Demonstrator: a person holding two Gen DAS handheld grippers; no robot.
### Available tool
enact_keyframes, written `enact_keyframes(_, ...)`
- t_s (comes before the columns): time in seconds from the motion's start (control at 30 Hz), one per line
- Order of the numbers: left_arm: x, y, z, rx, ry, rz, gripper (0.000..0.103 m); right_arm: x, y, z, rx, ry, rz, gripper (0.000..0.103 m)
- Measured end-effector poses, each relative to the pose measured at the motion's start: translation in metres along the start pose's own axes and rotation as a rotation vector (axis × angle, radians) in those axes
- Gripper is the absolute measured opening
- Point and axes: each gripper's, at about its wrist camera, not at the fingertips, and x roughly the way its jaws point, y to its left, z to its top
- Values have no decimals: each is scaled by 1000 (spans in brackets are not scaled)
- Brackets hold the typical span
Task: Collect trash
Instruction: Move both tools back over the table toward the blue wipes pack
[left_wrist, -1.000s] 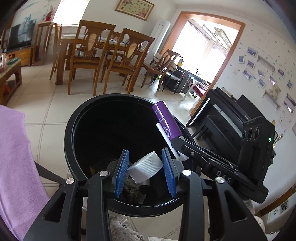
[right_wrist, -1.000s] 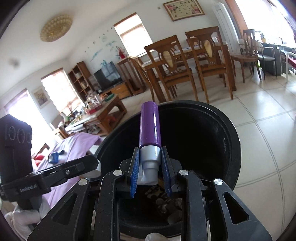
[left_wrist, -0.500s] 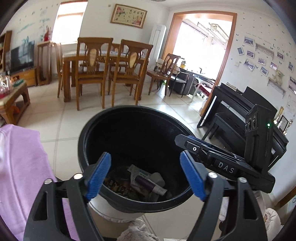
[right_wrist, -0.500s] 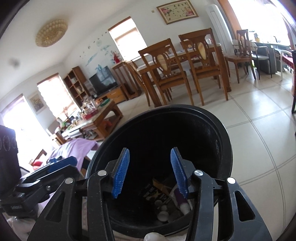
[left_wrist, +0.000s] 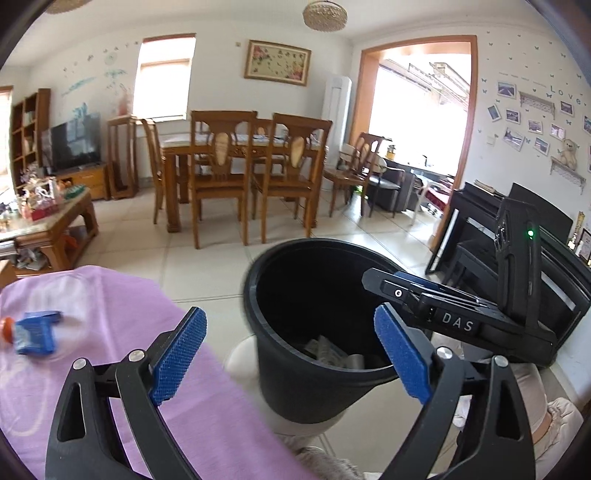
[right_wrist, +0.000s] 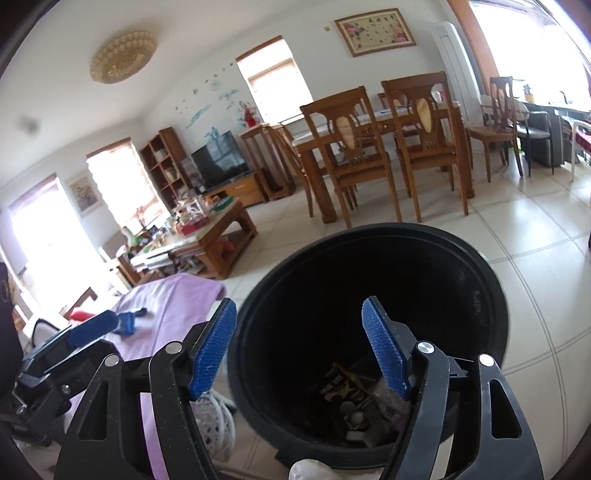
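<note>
A black round trash bin (left_wrist: 314, 354) (right_wrist: 480, 295) stands on the tiled floor with several pieces of trash (left_wrist: 332, 352) (right_wrist: 354, 398) at its bottom. My left gripper (left_wrist: 291, 356) hangs above the bin's near left side, its jaws opening wide with nothing between the blue pads (left_wrist: 177, 356). My right gripper (right_wrist: 301, 347) hovers over the bin's near rim, jaws also opening and empty. In the left wrist view the right gripper (left_wrist: 443, 317) reaches in from the right over the bin. On the purple cloth (left_wrist: 92, 354) (right_wrist: 173, 295) lies a clear bottle with a blue label (left_wrist: 35, 332).
A white stool (left_wrist: 251, 354) sits by the bin's base. A wooden dining table with chairs (left_wrist: 236, 173) stands behind, a cluttered coffee table (left_wrist: 48, 221) at the left and a black piano (left_wrist: 517, 236) at the right. Pale tiled floor (right_wrist: 546, 332) lies around the bin.
The left gripper let go of a white cap-like piece and the right of a purple-capped tube; both now lie in the bin. Both grippers opened, rose and drew back, the left swinging leftward.
</note>
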Motion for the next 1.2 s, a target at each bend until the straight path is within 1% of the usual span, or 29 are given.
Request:
enact_keyframes(0.03,-7,7,-1,-6,-5,13,98,4,10,0,-8,8,10,71)
enact_keyframes(0.1,-16,20,-4,-20,-11,34,98,11,28,0,-23,19,28,76)
enact_keyframes(0.2,-26,41,-8,-43,-11,70,98,26,63,-2,-54,35,60,78)
enact_keyframes(0.23,-34,57,-13,-57,-12,89,98,31,74,-2,-63,41,70,78)
enact_keyframes(0.43,-59,118,-25,-138,-14,168,98,67,149,-10,-137,94,144,79)
enact_keyframes(0.53,-71,152,-31,-179,-10,205,98,86,185,-14,-173,122,179,81)
enact_keyframes(0.57,-76,167,-34,-202,-7,216,98,92,196,-14,-183,130,189,83)
enact_keyframes(0.63,-83,194,-39,-253,-2,249,98,105,219,-17,-206,150,210,83)
enact_keyframes(0.67,-88,216,-42,-303,1,270,98,110,229,-21,-216,160,218,83)
enact_keyframes(0.8,-99,289,-53,-494,17,297,98,133,264,-35,-265,205,249,83)
enact_keyframes(0.9,-97,333,-55,-587,50,328,98,152,287,-38,-296,248,263,83)
enact_keyframes(0.97,-93,356,-57,-623,76,352,97,166,302,-40,-320,277,269,83)
enact_keyframes(1.0,-90,363,-56,-636,86,358,97,172,309,-40,-334,286,269,83)
enact_keyframes(1.13,-63,398,-62,-692,170,387,96,199,334,-38,-396,325,249,83)
enact_keyframes(1.2,-52,405,-62,-696,198,403,91,215,347,-40,-430,348,239,83)
